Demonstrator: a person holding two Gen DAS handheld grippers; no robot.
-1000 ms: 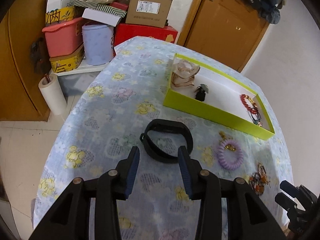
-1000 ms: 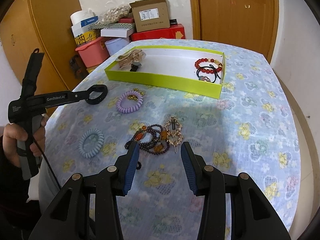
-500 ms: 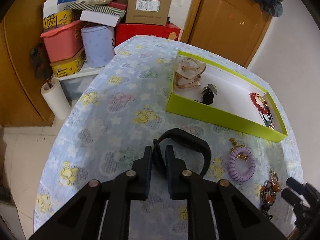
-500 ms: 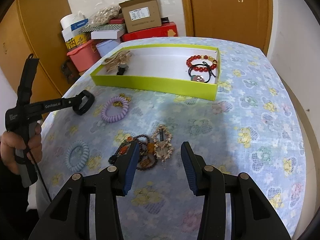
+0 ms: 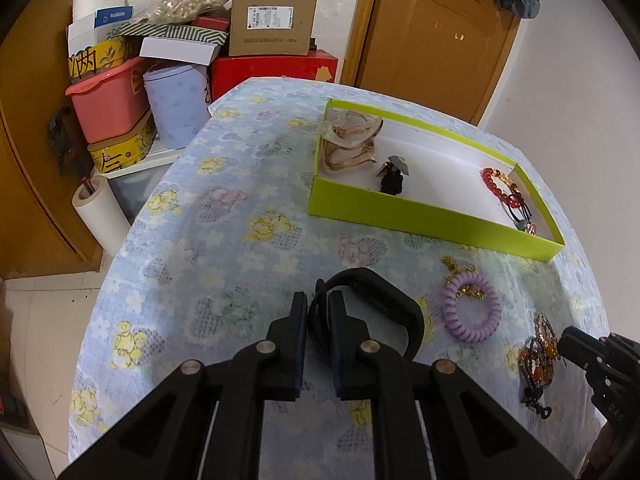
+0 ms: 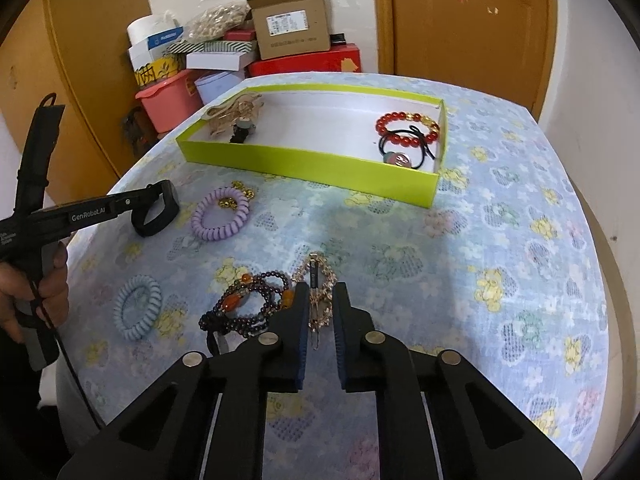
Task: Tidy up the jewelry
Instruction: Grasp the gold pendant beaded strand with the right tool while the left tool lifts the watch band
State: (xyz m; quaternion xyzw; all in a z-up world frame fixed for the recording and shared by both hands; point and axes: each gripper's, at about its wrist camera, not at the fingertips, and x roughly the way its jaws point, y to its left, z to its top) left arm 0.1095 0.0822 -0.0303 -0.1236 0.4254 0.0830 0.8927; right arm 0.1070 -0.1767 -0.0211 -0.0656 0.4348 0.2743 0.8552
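- Both tongs of mine are down on the table: my left gripper [image 5: 318, 312] is clamped on the near side of the black band [image 5: 376, 300], and my right gripper [image 6: 320, 308] is closing, its jaws either side of the gold hair clip [image 6: 318, 300].
- That black band lies on the flowered cloth near the green tray [image 5: 432, 220]. It looks light, rubbery and springy, so I judge a pinch across its thin strap will hold, though the loop may swing.
- My gold clip sits just beside the dark bead bracelet [image 6: 244, 308], perhaps touching it. I take the clip for stiff, light and ornate, possibly slippery; gripping across its middle bar seems safest.
- Beads could snag and come along.
- Whether my right pads already press the clip I cannot tell; its lower end is hidden between the jaws.
- Clutter of boxes [image 5: 272, 20] beyond the table is not my concern.
- What the small dark piece [image 5: 392, 178] in the tray is, I cannot make out.
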